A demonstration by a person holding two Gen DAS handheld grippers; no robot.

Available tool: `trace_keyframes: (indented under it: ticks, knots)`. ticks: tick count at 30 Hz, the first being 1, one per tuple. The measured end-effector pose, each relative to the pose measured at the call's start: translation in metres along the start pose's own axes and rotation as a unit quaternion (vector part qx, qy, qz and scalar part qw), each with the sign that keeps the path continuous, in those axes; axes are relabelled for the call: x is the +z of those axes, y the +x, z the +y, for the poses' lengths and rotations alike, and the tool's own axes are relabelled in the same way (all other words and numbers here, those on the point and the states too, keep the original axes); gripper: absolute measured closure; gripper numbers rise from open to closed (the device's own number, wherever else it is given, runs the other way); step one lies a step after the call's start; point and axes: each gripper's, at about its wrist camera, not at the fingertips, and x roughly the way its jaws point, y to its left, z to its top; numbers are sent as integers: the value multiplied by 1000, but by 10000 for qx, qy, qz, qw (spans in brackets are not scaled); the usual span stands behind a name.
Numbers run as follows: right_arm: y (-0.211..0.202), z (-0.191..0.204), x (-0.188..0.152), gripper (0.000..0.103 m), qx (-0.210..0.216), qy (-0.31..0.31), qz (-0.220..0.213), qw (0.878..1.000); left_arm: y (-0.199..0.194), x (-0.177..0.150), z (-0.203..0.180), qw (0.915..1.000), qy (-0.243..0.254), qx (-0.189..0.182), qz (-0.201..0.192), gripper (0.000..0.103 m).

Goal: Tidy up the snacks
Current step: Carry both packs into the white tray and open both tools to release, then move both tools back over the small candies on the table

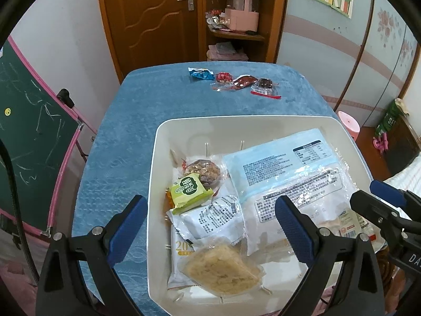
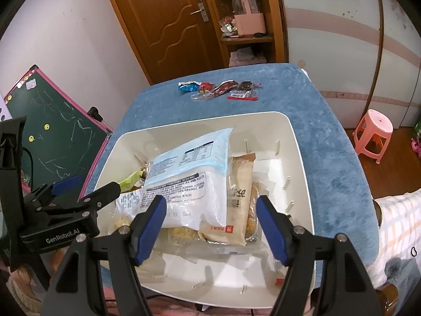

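Fingers [image 2: 152, 226] spread above big snack bag [image 2: 189, 184], untouched, in bin [image 2: 297, 158]

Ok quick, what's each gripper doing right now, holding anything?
Left gripper: jaws open, holding nothing, over the white bin.
Right gripper: jaws open, holding nothing, over the same bin.

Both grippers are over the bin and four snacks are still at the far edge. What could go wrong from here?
1. The small wrapped snacks lie near the blue tablecloth's far edge; a nudge might push them off.
2. The large pale blue bag covers much of the white plastic bin, so additions may slide.
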Motion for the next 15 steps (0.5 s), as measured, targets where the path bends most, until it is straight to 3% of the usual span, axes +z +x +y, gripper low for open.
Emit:
trace_keyframes:
  ticks: [8, 15]
  knots:
    - [5, 0, 9, 32, -88, -72, -11, 9999, 5, 12, 5, 10000, -38, 61, -1, 6]
    - [8, -9, 42, 32, -149, -124, -26, 9998, 5, 49, 9, 9998, 53, 119, -145, 6]
